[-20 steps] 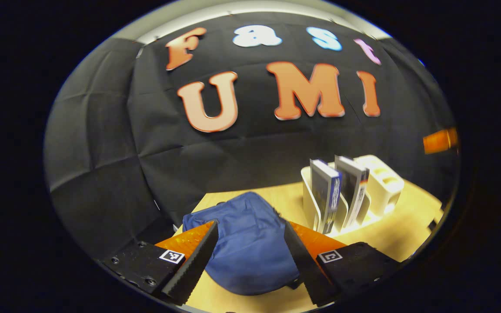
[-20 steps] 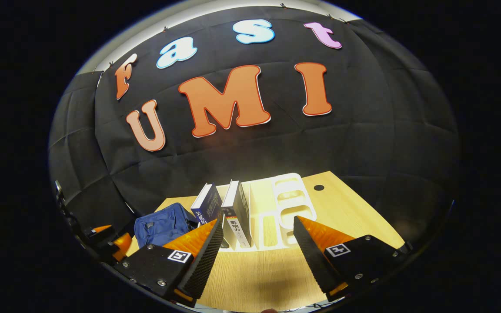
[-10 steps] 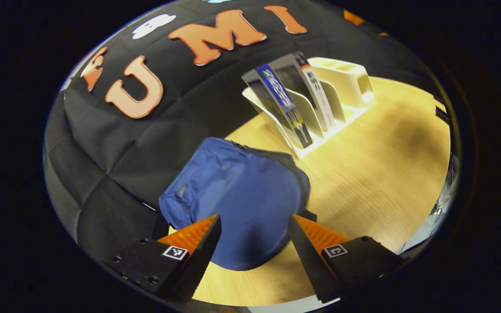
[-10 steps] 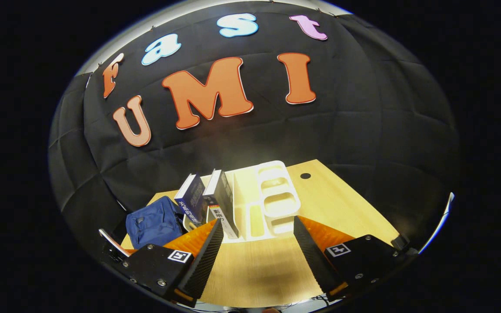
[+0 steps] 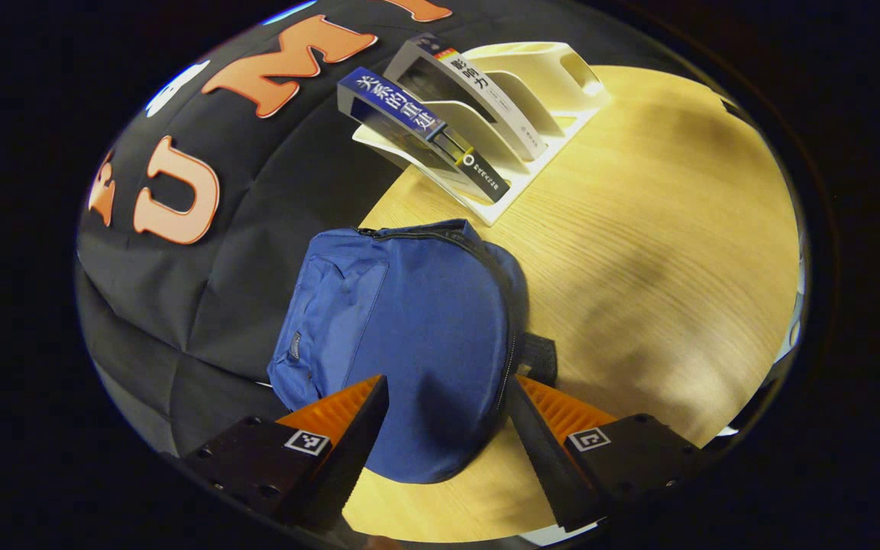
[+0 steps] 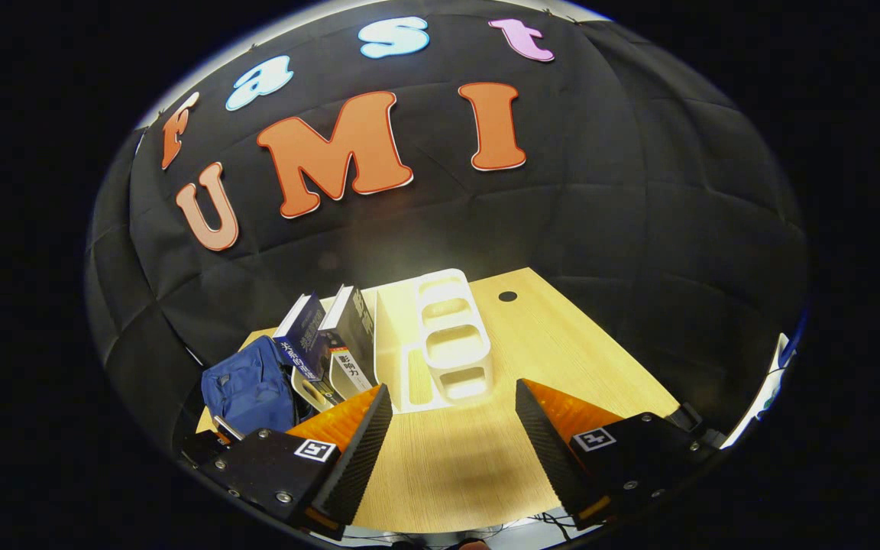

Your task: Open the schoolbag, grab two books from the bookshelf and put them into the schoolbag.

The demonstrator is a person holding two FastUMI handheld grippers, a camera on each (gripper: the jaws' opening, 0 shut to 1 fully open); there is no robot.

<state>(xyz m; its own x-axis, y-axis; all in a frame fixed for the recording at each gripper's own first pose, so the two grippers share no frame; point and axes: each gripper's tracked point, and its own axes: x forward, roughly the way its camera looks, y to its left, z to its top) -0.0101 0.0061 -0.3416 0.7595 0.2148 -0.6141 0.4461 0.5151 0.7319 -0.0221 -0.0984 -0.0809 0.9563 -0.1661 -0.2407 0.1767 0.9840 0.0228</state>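
Left gripper [image 5: 444, 451] has tipped down over the blue schoolbag [image 5: 409, 336], jaws wide.
Bag zipped, flat on table [image 5: 638, 252]; two books [image 6: 325, 344] lean in white bookshelf [image 6: 448, 344]; right gripper [image 6: 448, 451] wide, holding nothing.

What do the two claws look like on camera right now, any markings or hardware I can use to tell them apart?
Both look alike. The left claw has two wedge-shaped fingers with ridged inner faces, on black blocks with screws, each bearing a small square black-and-white marker. The right claw has the same build; its markers' patterns differ from the left's.
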